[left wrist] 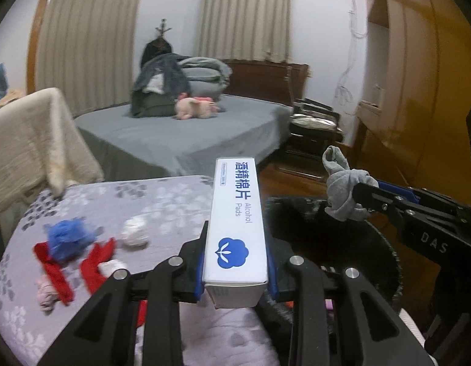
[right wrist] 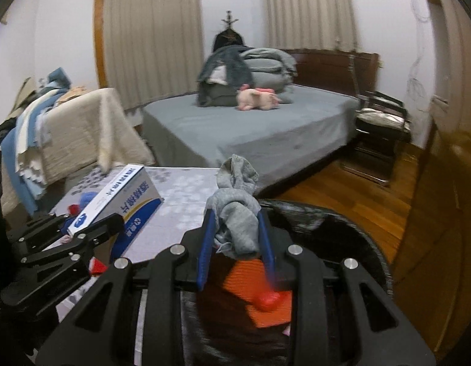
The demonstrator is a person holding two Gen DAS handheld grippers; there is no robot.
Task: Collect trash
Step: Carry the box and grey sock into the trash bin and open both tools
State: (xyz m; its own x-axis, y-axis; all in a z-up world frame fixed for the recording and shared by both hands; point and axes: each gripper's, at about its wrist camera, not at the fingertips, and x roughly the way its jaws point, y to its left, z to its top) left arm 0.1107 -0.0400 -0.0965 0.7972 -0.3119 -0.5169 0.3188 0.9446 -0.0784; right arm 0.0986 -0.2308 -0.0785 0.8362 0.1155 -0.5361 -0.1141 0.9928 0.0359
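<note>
My left gripper (left wrist: 235, 262) is shut on a white alcohol pads box (left wrist: 237, 222), held above the patterned bedspread (left wrist: 162, 201) at its right side; the box also shows in the right wrist view (right wrist: 119, 201). My right gripper (right wrist: 237, 231) is shut on a grey balled-up sock (right wrist: 238, 210), held over the black bin (right wrist: 351, 244). The sock also shows in the left wrist view (left wrist: 342, 189), above the bin (left wrist: 357, 256). Inside the bin lie an orange item (right wrist: 259, 289) and a red piece (right wrist: 267, 300).
On the bedspread lie a blue crumpled wad (left wrist: 69, 236), red strips (left wrist: 92, 262), a white crumpled ball (left wrist: 134, 231) and a pinkish wad (left wrist: 46, 292). A beige blanket (left wrist: 37, 140) is left, a grey bed (left wrist: 186, 134) behind, a wooden wardrobe (left wrist: 418, 91) right.
</note>
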